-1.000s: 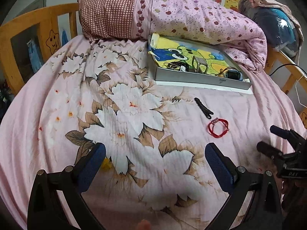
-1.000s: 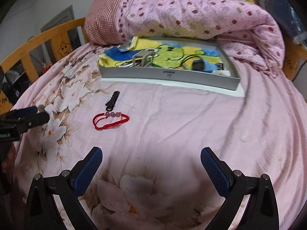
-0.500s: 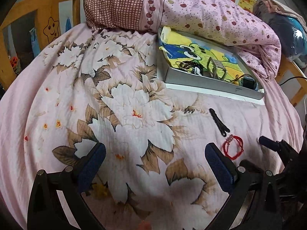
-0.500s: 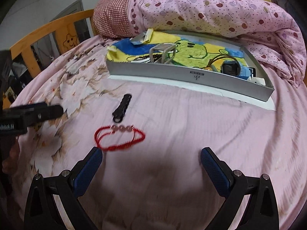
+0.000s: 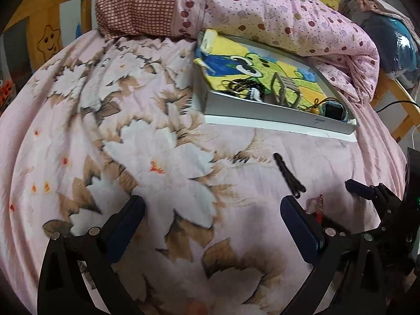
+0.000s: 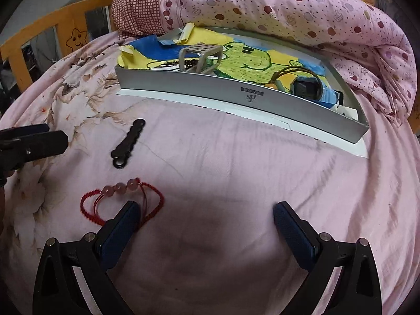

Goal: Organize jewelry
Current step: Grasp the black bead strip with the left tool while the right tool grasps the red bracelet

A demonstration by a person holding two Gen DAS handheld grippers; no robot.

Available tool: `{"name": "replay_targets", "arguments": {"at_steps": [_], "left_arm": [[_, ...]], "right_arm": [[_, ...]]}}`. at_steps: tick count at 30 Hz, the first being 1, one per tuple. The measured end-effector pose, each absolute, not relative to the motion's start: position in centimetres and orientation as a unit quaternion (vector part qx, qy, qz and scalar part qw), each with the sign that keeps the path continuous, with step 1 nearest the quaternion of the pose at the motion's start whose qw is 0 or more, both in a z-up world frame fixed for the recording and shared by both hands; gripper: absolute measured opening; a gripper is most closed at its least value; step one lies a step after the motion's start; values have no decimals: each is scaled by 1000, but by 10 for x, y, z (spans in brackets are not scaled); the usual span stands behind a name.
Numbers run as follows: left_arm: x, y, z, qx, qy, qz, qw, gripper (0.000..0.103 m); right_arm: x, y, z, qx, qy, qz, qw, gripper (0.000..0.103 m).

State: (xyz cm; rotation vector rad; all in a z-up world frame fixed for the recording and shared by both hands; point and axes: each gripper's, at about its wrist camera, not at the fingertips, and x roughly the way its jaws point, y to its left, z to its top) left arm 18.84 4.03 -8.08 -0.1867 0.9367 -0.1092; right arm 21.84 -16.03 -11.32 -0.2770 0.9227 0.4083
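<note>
Bed: pink sheet (image 6: pixel 236 173) with big white and brown flowers (image 5: pixel 157 157) on one side. It fills both views.
Back of bed: a rolled pink blanket with little apples (image 6: pixel 288 5) and a red checked pillow (image 5: pixel 136 2). A yellow wood rail with a star face (image 5: pixel 48 39) stands at the side.
Tray: a long grey tray (image 6: pixel 236 92) lies on the sheet, just in front of the blanket. A bright cartoon cloth (image 6: pixel 236 52) with yellow, green and blue lines the bottom.
Inside the tray: a tan watch band (image 6: pixel 202 56) standing up like a loop, dark beads (image 5: pixel 244 86) beside it, and a small blue watch (image 6: pixel 304 88) near the far end.
Red bracelet: a red string bracelet (image 6: pixel 126 199) with three pink beads lies flat on the sheet, well apart from the tray. In the left view only a little of it (image 5: pixel 319 204) shows.
Black clip: a thin black hair clip (image 6: pixel 128 144) lies on the sheet between the bracelet and the tray.
Right gripper: right gripper (image 6: pixel 204 218) hangs low over the sheet with its two blue pads wide apart. It holds nothing. One pad (image 6: pixel 120 231) sits right at the edge of the red bracelet and covers part of the string.
Left gripper: left gripper (image 5: pixel 210 220) is over the flower part of the sheet. Its pads are wide apart too, with nothing between them.
</note>
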Motion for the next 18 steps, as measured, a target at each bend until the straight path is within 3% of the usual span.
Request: {"name": "replay_targets", "arguments": {"at_steps": [18], "left_arm": [[208, 5, -81, -64, 433, -108, 893, 101]], "right_arm": [[241, -205, -110, -126, 426, 134, 886, 103]]}}
